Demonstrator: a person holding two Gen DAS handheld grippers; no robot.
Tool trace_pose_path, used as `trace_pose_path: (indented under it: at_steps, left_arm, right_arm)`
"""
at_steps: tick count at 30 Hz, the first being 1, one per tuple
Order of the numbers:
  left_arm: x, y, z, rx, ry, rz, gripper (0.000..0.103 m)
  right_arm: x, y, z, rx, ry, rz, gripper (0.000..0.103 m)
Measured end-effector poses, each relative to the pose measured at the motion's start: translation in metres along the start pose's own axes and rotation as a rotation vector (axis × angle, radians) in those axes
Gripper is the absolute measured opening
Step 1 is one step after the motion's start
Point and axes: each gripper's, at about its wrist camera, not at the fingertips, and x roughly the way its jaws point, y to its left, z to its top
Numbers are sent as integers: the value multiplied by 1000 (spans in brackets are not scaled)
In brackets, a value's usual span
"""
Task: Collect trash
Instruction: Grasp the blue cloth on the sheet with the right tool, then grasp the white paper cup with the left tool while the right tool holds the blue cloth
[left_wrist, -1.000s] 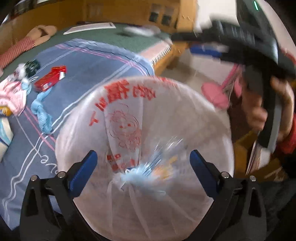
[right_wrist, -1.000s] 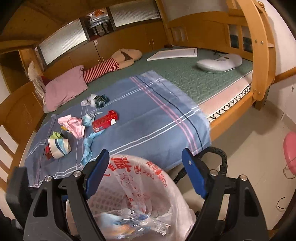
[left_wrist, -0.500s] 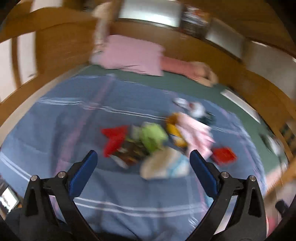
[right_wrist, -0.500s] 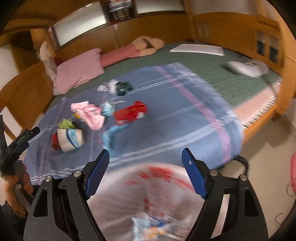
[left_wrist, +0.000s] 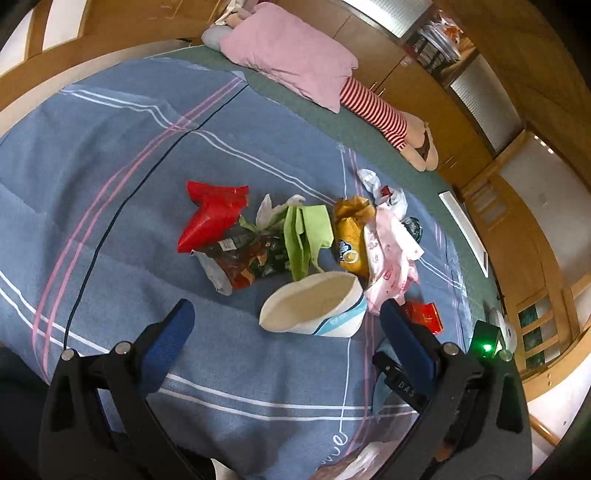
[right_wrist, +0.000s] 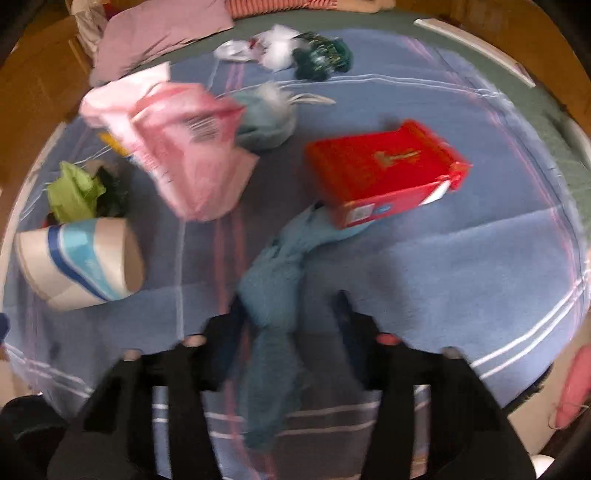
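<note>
The left hand-held gripper (left_wrist: 282, 314) hangs wide open above the blue blanket (left_wrist: 110, 155). Just past its fingers lies a squashed paper cup (left_wrist: 314, 304), and beyond it a red wrapper (left_wrist: 212, 214), green paper (left_wrist: 306, 232) and pink bag (left_wrist: 389, 254).

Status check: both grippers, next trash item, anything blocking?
Left gripper open, empty, above paper cup. Right gripper astride blue cloth, blurred. Red box lies on the cloth's far end.
</note>
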Motion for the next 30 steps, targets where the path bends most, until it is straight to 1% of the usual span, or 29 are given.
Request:
trace_pose_path:
  at_steps: [1,3,6,8,10,12,14,17,19,21,23,24,27,29,30]
  left_arm:
    - [-2,4,1,-2,4,3,100]
    - [-2,3,1,2,9,8,100]
    - [-6,4,0,16,-3,11,100]
    - [-5,3,0,19,-2,15,100]
    - [-4,3,0,19,3,18,100]
    - [-4,3,0,20,-1,22,100]
    - [-4,3,0,22,-3,33,100]
    - [3,1,1,37,8,65,100]
    - [7,1,2,37,22,59,100]
    - [11,5,4,9,40,39,100]
    - [15,15,7,-52,61,-7,100]
    - [16,24,11,-108,63,-65,100]
    - [17,38,16,-195,50,-130,100]
    - [12,35,16,-183,8,-120,100]
    - [9,25,16,-122,-26,-91,100]
  right_arm:
    - [-2,5,-1,-26,0,17,26]
    - [-10,11,-4,-53,-2,40,25]
    - [-23,18,-10,-58,-14,108,25]
    - [-25,23,-17,-75,7,143,25]
    - [-22,32,-27,-98,53,188,25]
    - [-23,41,-36,-115,68,227,25]
    - [-31,42,-45,-121,48,232,25]
    - [-45,35,-52,-98,-7,221,25]
    - [-58,28,-55,-81,-53,214,25]
    - [-73,18,-57,-59,-98,216,25]
    - [-90,3,-60,-23,-141,232,25]
    - [-97,-6,-60,-4,-162,240,25]
    - [-108,-25,-67,39,-190,254,26]
    - [-112,-39,-75,74,-189,270,26]
    - [-113,-44,-77,90,-186,275,26]
